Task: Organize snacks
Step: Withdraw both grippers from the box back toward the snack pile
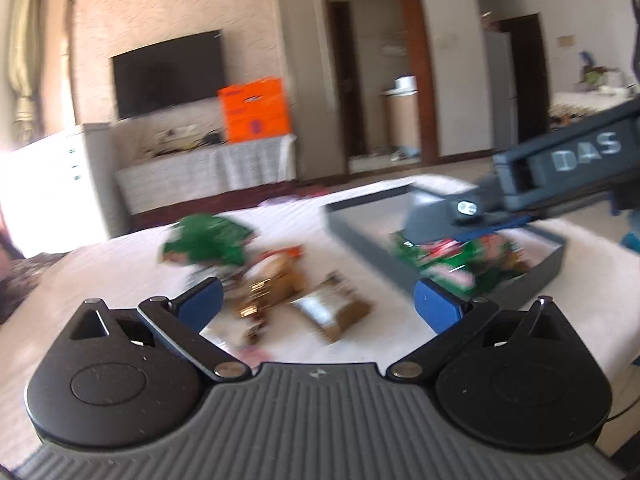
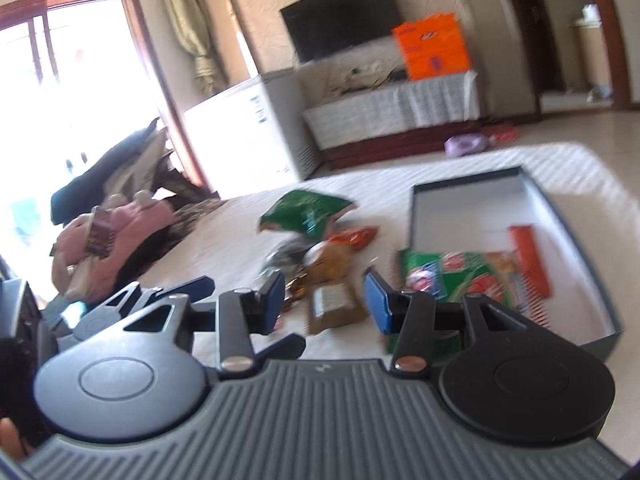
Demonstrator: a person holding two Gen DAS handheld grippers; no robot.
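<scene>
A pile of snack packets lies on a white table: a green bag (image 1: pixel 206 244) (image 2: pixel 306 210), an orange packet (image 2: pixel 354 236), a tan packet (image 1: pixel 276 280) (image 2: pixel 330 262) and a brown packet (image 1: pixel 332 312) (image 2: pixel 332 306). A grey open box (image 1: pixel 554 264) (image 2: pixel 472 204) on the right holds green and red packets (image 1: pixel 452 264) (image 2: pixel 460 276). My left gripper (image 1: pixel 318 304) is open and empty, above the brown packet. My right gripper (image 2: pixel 324 298) is open and empty, over the pile beside the box. The right gripper's body (image 1: pixel 560 164) hangs over the box in the left wrist view.
The table (image 1: pixel 120 268) ends at a far edge, with tiled floor beyond. A TV (image 1: pixel 168 74), an orange box (image 1: pixel 256 110) and a white freezer (image 2: pixel 244 128) stand at the far wall. A pink bag (image 2: pixel 104 240) lies left of the table.
</scene>
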